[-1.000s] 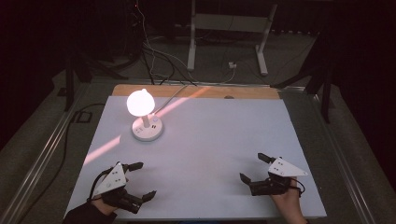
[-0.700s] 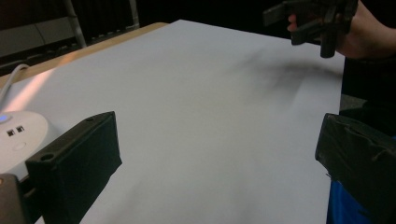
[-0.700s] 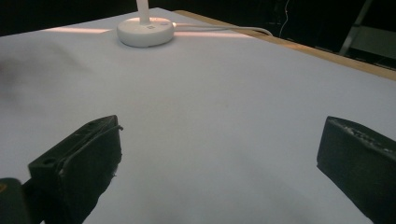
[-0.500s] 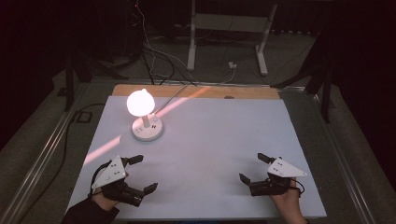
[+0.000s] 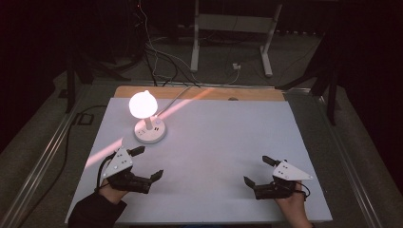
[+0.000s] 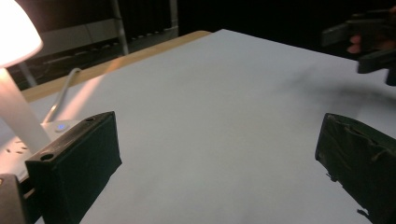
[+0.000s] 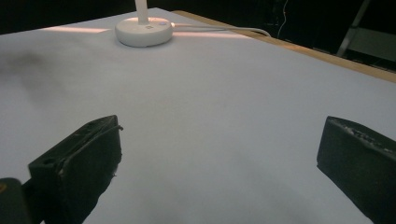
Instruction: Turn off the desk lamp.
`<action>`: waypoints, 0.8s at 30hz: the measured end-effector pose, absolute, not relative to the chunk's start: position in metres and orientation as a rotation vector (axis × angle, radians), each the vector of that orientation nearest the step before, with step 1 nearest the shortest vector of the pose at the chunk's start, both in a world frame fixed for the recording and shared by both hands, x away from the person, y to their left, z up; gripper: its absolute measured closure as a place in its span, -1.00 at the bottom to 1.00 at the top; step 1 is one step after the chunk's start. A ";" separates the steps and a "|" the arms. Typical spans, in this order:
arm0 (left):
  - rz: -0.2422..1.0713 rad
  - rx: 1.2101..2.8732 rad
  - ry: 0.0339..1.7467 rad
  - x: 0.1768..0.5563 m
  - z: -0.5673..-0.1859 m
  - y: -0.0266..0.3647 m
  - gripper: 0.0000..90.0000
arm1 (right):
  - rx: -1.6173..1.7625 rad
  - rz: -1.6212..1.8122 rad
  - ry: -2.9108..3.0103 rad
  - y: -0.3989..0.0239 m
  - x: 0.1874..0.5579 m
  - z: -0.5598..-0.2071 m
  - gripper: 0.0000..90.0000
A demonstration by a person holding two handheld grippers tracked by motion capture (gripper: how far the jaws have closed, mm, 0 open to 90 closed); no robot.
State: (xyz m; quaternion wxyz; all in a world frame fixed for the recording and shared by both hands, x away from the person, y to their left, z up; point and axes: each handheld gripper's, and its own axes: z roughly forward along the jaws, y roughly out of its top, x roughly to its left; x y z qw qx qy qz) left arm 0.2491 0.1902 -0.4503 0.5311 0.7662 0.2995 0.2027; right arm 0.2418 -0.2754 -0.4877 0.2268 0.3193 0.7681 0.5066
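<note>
A small white lamp (image 5: 148,129) with a lit round shade (image 5: 143,104) stands on the white table (image 5: 223,137) at the back left. Its round base (image 7: 144,31) shows far off in the right gripper view, and its stem (image 6: 18,114) and bright shade stand close at the left of the left gripper view. My left gripper (image 5: 148,163) rests open at the front left, just short of the lamp, with nothing between its jaws. At the front right my right gripper (image 5: 258,171) is open too and holds nothing.
A white cable (image 5: 178,97) runs from the lamp off the back edge over a wooden strip (image 5: 204,92). Beyond the table stand a metal stand (image 5: 230,28) and loose wires on a dark floor. The other gripper (image 6: 369,39) appears far off in the left gripper view.
My left gripper has slid forward and a little right, toward the lamp. The right gripper has stayed where it was.
</note>
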 end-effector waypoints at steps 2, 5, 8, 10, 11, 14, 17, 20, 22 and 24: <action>0.505 1.818 0.728 0.253 -0.450 0.189 -0.99 | 0.879 1.395 2.118 -0.275 0.242 -0.488 -1.00; 0.526 1.821 0.751 0.259 -0.450 0.187 -0.99 | 0.878 1.397 2.117 -0.276 0.242 -0.488 -1.00; 0.534 1.812 0.779 0.264 -0.450 0.186 -0.98 | 0.878 1.401 2.117 -0.276 0.242 -0.488 -1.00; 0.544 1.807 0.790 0.267 -0.451 0.185 -0.99 | 0.877 1.403 2.116 -0.276 0.242 -0.488 -1.00; 0.552 1.809 0.804 0.269 -0.451 0.185 -0.99 | 0.881 1.404 2.119 -0.276 0.242 -0.488 -1.00; 0.562 1.801 0.818 0.274 -0.452 0.183 -0.99 | 0.880 1.405 2.122 -0.276 0.242 -0.488 -1.00; 0.569 1.807 0.841 0.279 -0.453 0.180 -0.98 | 0.881 1.407 2.122 -0.276 0.242 -0.488 -1.00; 0.574 1.799 0.862 0.284 -0.454 0.178 -0.99 | 0.880 1.409 2.123 -0.276 0.242 -0.488 -1.00; 0.577 1.799 0.872 0.287 -0.455 0.177 -0.99 | 0.879 1.411 2.123 -0.276 0.242 -0.488 -1.00; 0.575 1.803 0.887 0.290 -0.455 0.176 -0.99 | 0.883 1.413 2.126 -0.277 0.242 -0.489 -1.00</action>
